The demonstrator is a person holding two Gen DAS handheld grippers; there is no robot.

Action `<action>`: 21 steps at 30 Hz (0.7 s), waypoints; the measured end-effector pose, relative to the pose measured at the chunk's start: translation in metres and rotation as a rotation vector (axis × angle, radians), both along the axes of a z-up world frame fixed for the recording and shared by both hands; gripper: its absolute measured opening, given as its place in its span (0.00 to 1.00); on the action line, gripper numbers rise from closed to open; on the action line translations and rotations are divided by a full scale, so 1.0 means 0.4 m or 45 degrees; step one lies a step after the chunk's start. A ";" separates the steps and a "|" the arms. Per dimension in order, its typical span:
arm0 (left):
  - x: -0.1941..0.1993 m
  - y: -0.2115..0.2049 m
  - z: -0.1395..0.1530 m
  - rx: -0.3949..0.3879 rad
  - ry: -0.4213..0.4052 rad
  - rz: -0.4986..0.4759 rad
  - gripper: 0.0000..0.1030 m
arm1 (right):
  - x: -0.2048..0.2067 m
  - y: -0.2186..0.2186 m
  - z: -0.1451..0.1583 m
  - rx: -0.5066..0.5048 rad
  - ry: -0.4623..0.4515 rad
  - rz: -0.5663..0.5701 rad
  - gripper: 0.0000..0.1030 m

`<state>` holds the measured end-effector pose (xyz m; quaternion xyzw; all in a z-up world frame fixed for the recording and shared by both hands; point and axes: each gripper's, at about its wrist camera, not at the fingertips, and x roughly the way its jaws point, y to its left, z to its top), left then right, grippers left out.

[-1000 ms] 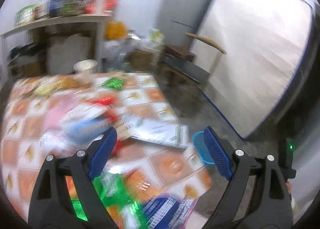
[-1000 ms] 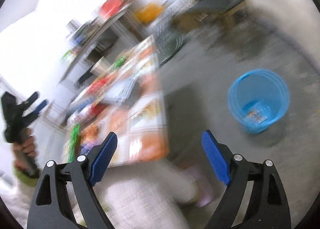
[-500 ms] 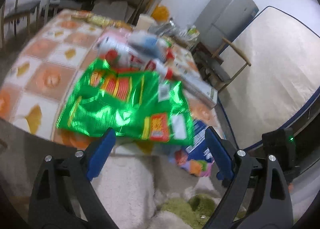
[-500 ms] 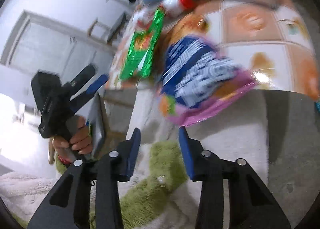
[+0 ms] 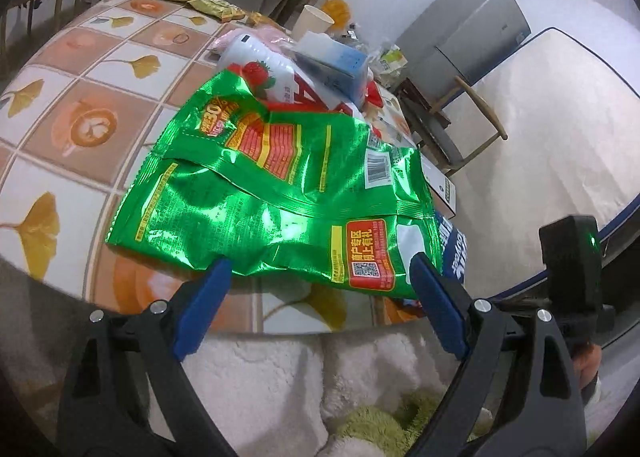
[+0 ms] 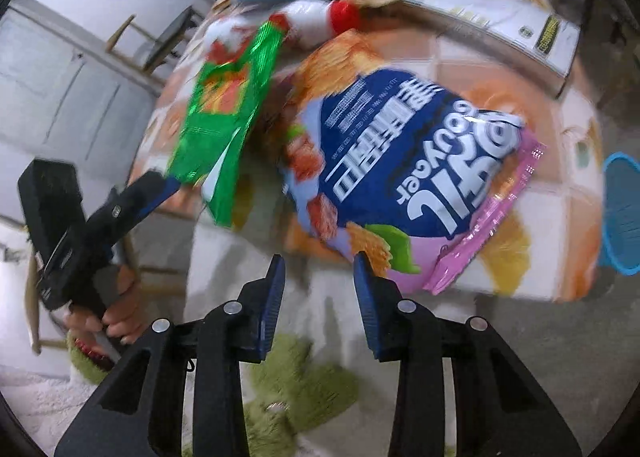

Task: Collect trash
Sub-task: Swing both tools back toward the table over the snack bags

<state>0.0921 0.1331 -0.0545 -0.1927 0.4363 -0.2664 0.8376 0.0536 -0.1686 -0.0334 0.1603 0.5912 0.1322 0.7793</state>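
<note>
A shiny green snack bag (image 5: 280, 193) lies flat at the near edge of the tiled table (image 5: 80, 129). My left gripper (image 5: 320, 277) is wide open, its fingertips at the bag's near edge, holding nothing. A blue and pink snack bag (image 6: 400, 161) lies beside it, hanging slightly over the table edge. My right gripper (image 6: 318, 269) is partly open and empty, its right fingertip at that bag's near corner. The green bag (image 6: 224, 97) and the left gripper (image 6: 120, 209) also show in the right wrist view. A blue trash basket (image 6: 624, 213) stands on the floor at the right.
Behind the bags lie a white strawberry-printed package (image 5: 260, 73), a light blue box (image 5: 336, 57), a flat white carton (image 6: 492, 13), a paper cup (image 5: 314, 23) and small yellow packets (image 5: 212, 5). A wooden chair (image 5: 452, 125) and a mattress (image 5: 552, 129) stand right of the table.
Both grippers have swung down and in toward the table's near edge. The left now reaches the green bag's edge. The right has neared the blue and pink bag and narrowed from wide open.
</note>
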 end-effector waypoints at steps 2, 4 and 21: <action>0.014 -0.003 0.003 0.002 -0.005 -0.003 0.84 | 0.007 -0.013 0.011 -0.028 -0.018 -0.030 0.34; 0.029 -0.004 0.002 -0.010 0.003 -0.009 0.84 | 0.016 -0.030 0.021 -0.043 -0.040 -0.050 0.34; -0.009 0.046 0.091 0.014 -0.053 -0.100 0.84 | 0.016 0.003 0.079 -0.229 -0.028 0.133 0.71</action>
